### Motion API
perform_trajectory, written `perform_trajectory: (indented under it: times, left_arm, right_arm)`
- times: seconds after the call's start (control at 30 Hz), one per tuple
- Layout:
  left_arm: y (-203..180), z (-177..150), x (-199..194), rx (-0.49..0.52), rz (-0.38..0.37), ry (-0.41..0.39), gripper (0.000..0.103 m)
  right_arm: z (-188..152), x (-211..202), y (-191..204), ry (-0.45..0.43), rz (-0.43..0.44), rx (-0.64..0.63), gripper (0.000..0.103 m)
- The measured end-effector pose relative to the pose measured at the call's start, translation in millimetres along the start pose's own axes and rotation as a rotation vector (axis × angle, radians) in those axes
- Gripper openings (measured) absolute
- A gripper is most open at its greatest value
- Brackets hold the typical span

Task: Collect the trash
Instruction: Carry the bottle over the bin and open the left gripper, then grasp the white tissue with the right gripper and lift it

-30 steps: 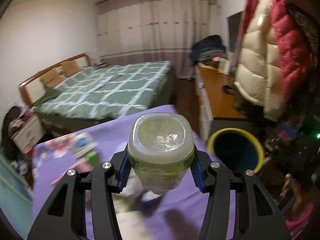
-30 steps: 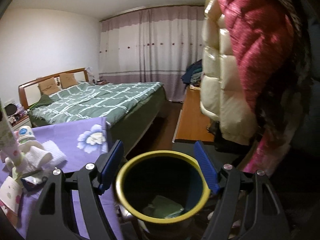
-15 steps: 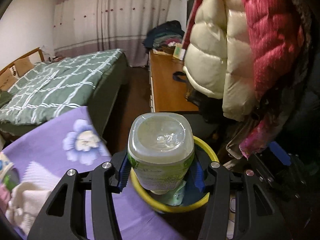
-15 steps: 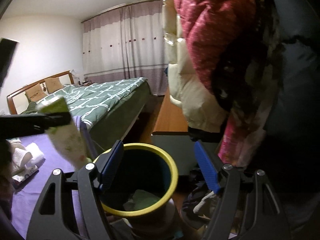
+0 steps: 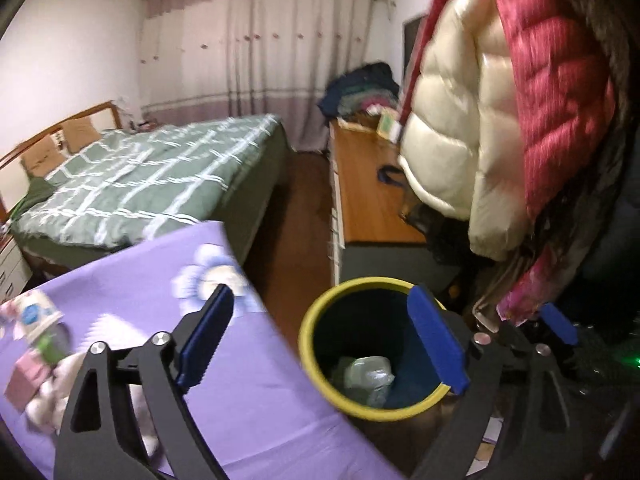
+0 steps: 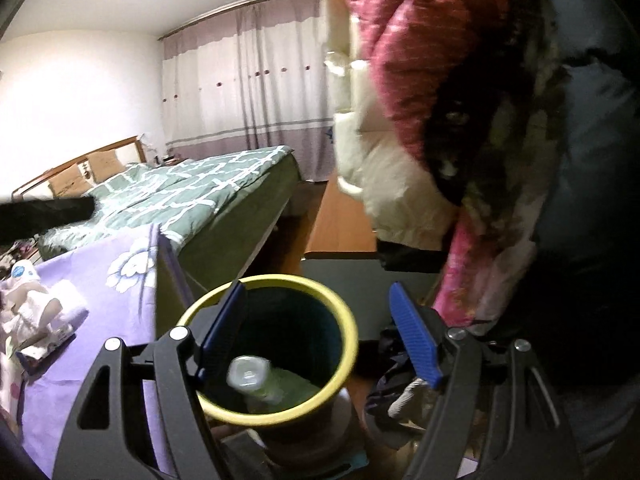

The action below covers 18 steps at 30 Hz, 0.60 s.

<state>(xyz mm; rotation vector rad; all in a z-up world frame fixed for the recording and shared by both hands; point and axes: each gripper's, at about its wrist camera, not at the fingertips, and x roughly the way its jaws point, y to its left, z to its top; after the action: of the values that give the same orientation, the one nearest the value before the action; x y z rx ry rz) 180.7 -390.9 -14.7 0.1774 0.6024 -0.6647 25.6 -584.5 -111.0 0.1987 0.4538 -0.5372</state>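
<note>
A dark bin with a yellow rim (image 5: 320,384) stands on the floor beside the purple table. A clear plastic bottle with a green label (image 5: 368,374) lies inside it; it also shows in the right wrist view (image 6: 250,378), within the bin (image 6: 348,332). My left gripper (image 5: 320,344) is open and empty above the bin's rim. My right gripper (image 6: 320,336) is open and empty, just above the bin. More trash, a paper cup (image 5: 38,314) and crumpled tissues (image 6: 36,308), lies on the table.
A purple flowered tablecloth (image 5: 248,392) covers the table left of the bin. Puffy cream and red jackets (image 5: 500,112) hang close on the right. A green-quilted bed (image 5: 160,172) and a wooden cabinet (image 5: 368,200) stand behind.
My left gripper opened and let go of the bottle, which dropped into the bin. The left gripper swung back left. The right gripper stayed open over the bin.
</note>
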Motion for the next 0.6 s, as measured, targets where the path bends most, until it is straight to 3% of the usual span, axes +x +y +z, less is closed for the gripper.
perform_trajectory:
  times: [0.13,0.37,0.47,0.6]
  left_arm:
    - [53,-13,-50,-0.037,0.094,-0.05,0.093]
    - [175,-64,-133,-0.164,0.364,-0.122,0.095]
    - [221,-86,-154,-0.201,0.452,-0.132,0.097]
    - [275,-112,-161,-0.265,0.513,-0.13,0.097]
  right_arm:
    - [-2,2,25,0.013,0.041,-0.038,0.071]
    - [-5,3,87,0.043,0.156,-0.104,0.071]
    - [-6,5,120,0.067,0.215,-0.134,0.071]
    - [-9,13,169,0.124,0.319,-0.166,0.071]
